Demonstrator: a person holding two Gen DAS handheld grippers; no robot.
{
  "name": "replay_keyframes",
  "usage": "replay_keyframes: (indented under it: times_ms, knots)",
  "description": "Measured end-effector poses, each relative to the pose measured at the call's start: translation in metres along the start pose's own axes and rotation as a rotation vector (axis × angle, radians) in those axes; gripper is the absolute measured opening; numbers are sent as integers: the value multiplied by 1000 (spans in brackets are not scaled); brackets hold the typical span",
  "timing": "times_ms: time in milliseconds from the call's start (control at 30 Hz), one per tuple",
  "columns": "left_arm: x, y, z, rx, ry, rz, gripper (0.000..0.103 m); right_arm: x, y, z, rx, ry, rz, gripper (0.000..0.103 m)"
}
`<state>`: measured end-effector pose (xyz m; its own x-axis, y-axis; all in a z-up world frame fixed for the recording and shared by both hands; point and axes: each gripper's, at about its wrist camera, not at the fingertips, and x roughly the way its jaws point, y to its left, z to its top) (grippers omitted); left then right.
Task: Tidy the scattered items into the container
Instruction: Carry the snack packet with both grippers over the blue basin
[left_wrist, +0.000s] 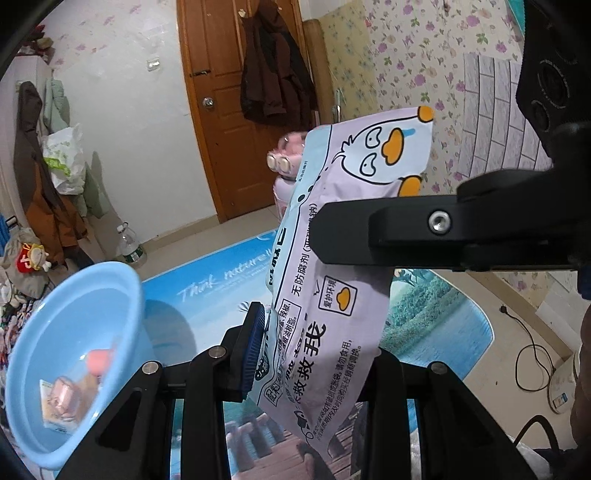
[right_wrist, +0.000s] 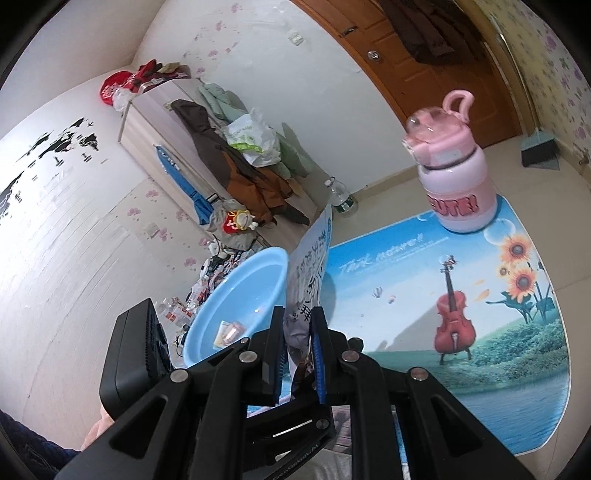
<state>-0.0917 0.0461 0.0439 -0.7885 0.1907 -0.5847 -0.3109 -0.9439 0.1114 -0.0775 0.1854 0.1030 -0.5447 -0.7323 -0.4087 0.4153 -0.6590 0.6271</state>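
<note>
Pinching a pale lilac snack packet (left_wrist: 332, 280) printed with a cartoon duck and Chinese text, the left gripper (left_wrist: 314, 354) has its jaws pressed onto the packet's lower part, one blue ribbed pad (left_wrist: 255, 354) flat against its edge. The right gripper (right_wrist: 297, 354) grips the same packet (right_wrist: 308, 280) too, its jaws closed tight on the crumpled lower end, so the packet stands up between both tools, clear of the table (right_wrist: 424, 266). In the left wrist view the other tool's black finger crosses in front of the packet's middle.

A light blue basin (left_wrist: 74, 332) sits to the left of the packet, near it, on the printed scenic mat that covers the table. Inside the basin (right_wrist: 240, 295) lie a small wrapped pinkish packet (left_wrist: 61, 402) and a pink item (left_wrist: 98, 360) beside it. A pink lidded bottle (right_wrist: 458, 177) with a loop handle stands upright at the far side of the mat, well apart from the basin. Behind it are a wooden door (left_wrist: 221, 110) with dark coats hung on it.
</note>
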Motion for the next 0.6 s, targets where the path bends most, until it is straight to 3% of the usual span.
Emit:
replay_keyframes:
  times_ms: [600]
  knots:
    - [-56, 62, 2, -87, -71, 119, 32, 18, 93, 4, -144, 30, 95, 14]
